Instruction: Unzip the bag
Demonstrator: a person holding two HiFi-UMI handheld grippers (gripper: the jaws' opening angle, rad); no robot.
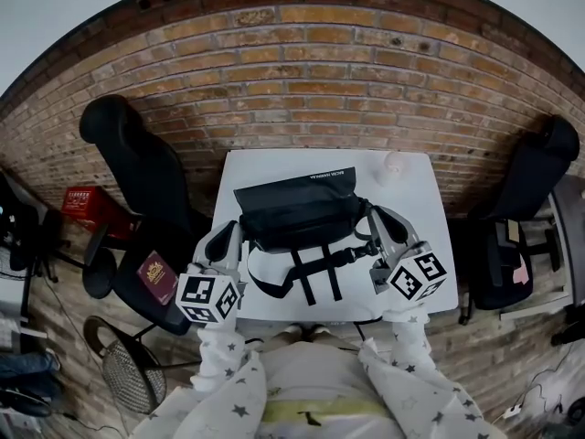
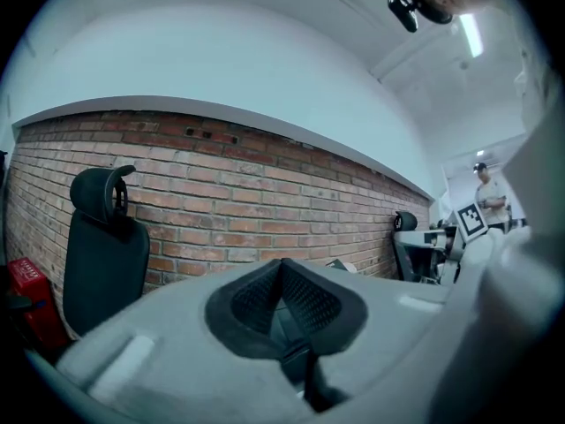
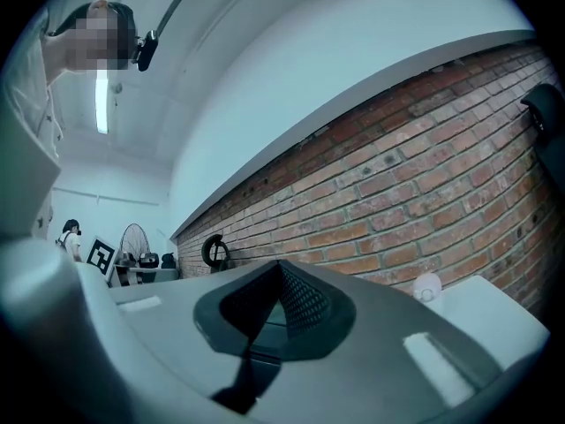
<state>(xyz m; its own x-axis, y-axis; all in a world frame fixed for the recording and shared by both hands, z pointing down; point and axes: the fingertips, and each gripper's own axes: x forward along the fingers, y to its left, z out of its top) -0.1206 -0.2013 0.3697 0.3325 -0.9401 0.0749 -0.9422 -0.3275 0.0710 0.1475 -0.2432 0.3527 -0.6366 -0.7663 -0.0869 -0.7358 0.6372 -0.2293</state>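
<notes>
The left tool (image 2: 282, 281) is seen pressed together, its black ribbed pads (image 2: 252, 303) met along one line with nothing pinched between them, and it is pointed level toward the brick wall (image 1: 311, 80). The right tool (image 3: 281, 281) is likewise pressed together and nothing is gripped by it. In the head view the two tools are held at either end of the black bag (image 1: 297, 210), the left one just beside its left end and the right one just beside its right end. Whether the fabric is touched by either cannot be told. A marker cube (image 1: 208, 297) is carried behind the left tool, and a second cube (image 1: 418, 275) behind the right. Both are backed by star-patterned sleeves (image 1: 224, 373) at the bottom of the view. The bag is laid flat at the middle of the white bench (image 1: 274, 167), its long side set across the view. Its black straps (image 1: 311, 273) are spread over the bench toward the person, and the state of its zip cannot be made out. A small white round object (image 1: 393, 165) is set near the far right corner of the bench, apart from the bag. A black chair (image 1: 137, 167) is placed to the left of the bench, with a dark red booklet (image 1: 157, 277) laid on its seat. Another black chair (image 1: 539, 167) is placed to the right. A red crate (image 1: 87, 204) is seen on the floor by the wall at far left, and a wire mesh basket (image 1: 128, 373) is stood on the floor nearer the person.
</notes>
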